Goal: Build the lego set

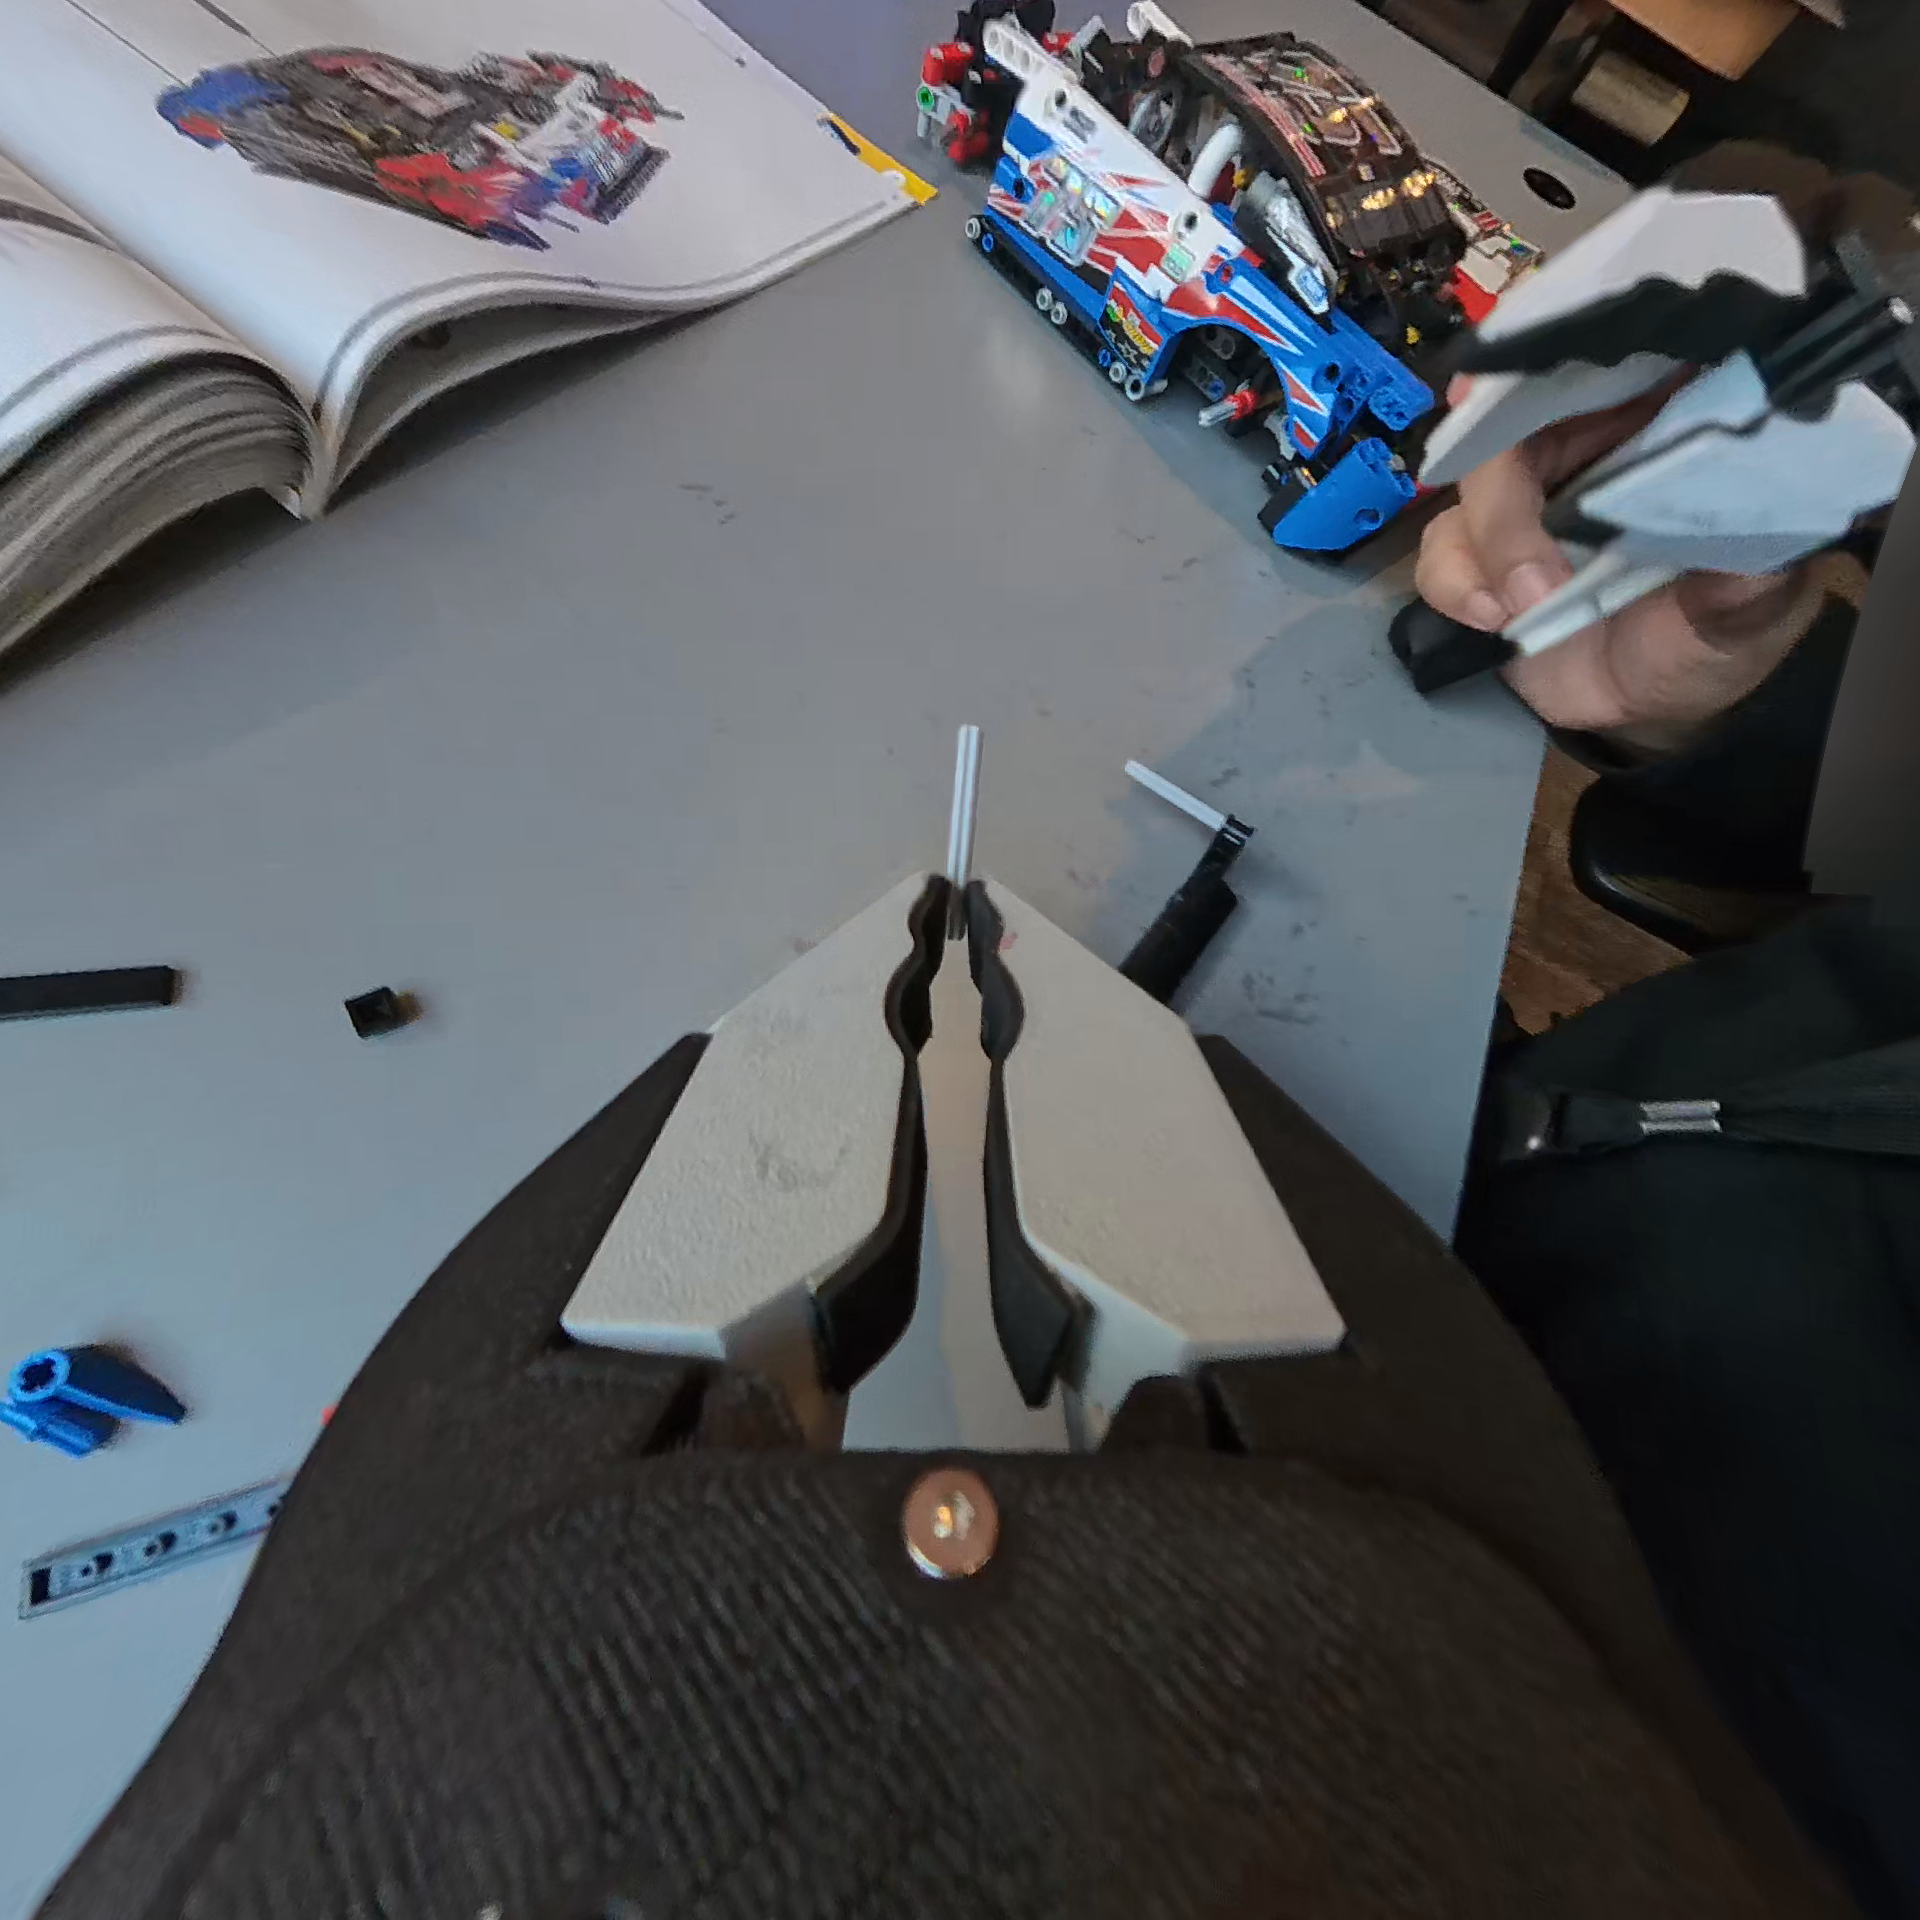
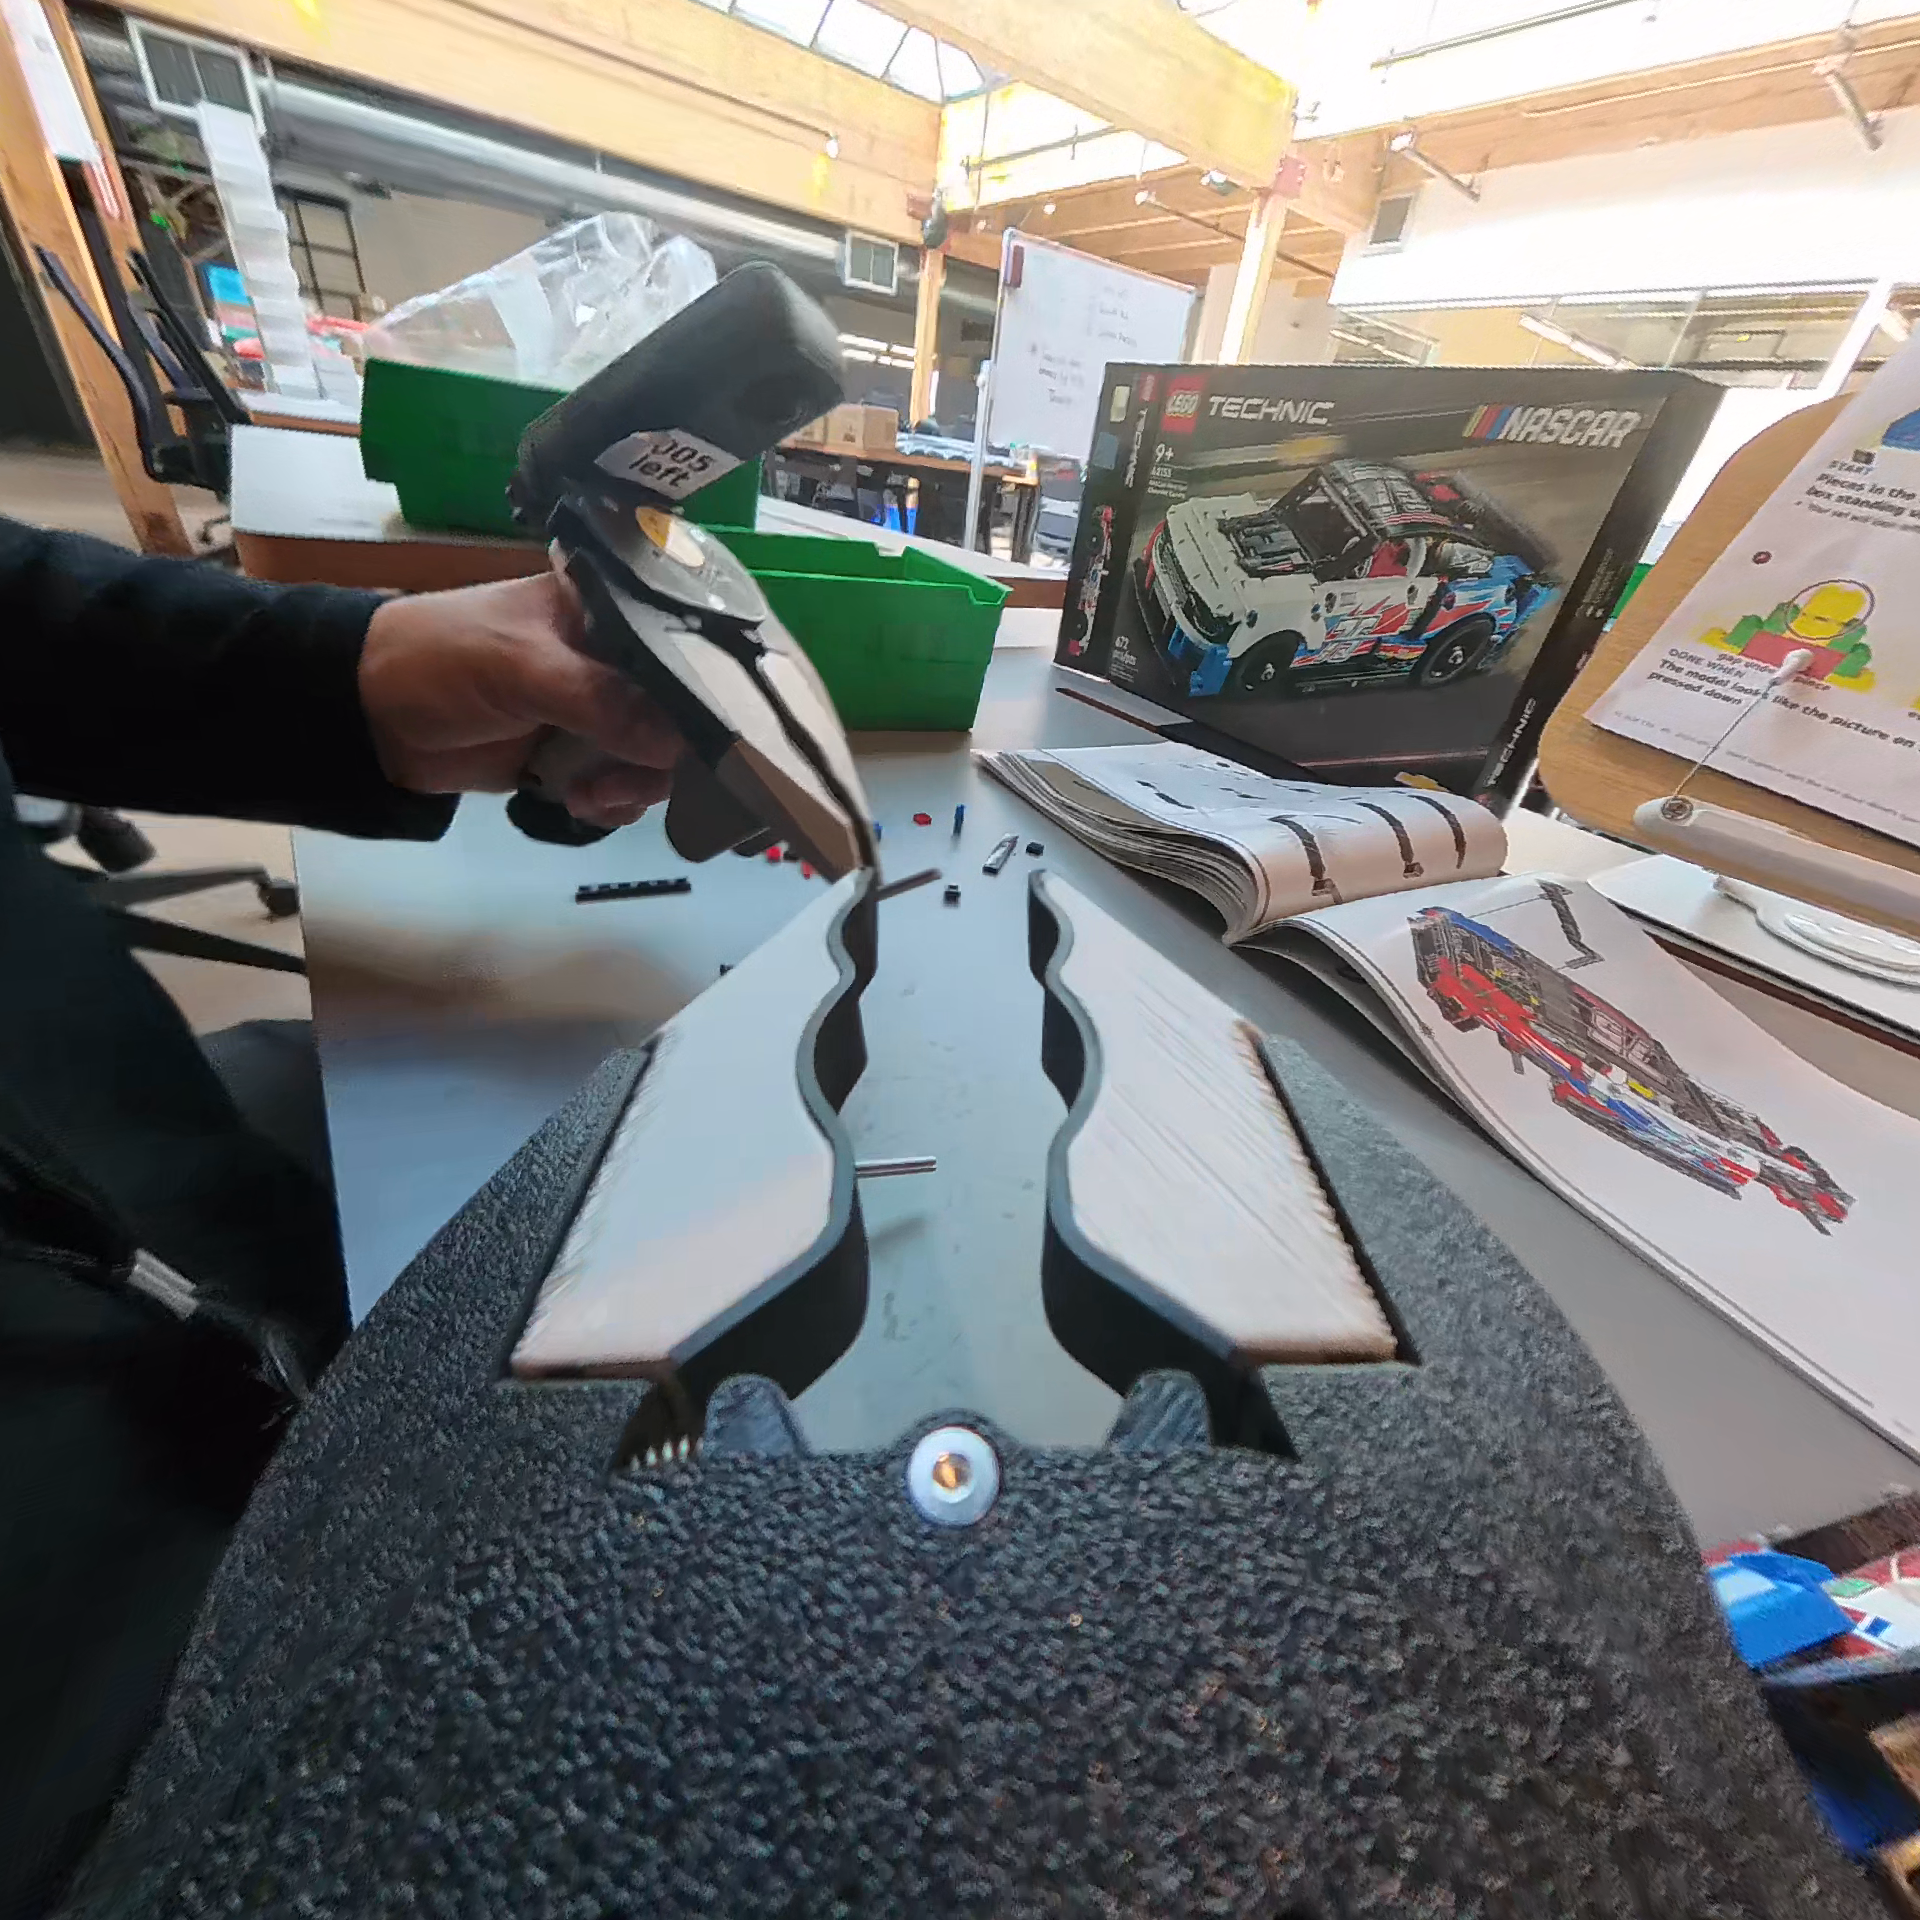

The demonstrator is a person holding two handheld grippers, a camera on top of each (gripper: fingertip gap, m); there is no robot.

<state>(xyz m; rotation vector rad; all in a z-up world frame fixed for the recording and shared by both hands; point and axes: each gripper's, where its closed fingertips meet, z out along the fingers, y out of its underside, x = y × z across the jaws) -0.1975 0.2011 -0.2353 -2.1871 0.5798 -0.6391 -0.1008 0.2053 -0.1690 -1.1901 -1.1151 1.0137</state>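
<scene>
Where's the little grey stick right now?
In the left wrist view, the grey axle is pinched in the left gripper, pointing forward above the table.

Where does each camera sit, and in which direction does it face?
Left wrist view: rides the left gripper, looking down at the grey table; it pinches a thin light-grey axle; right gripper and hand show.
Right wrist view: rides the open right gripper, facing level across the table; left gripper shows.
Shared: open instruction booklet, table.
</scene>
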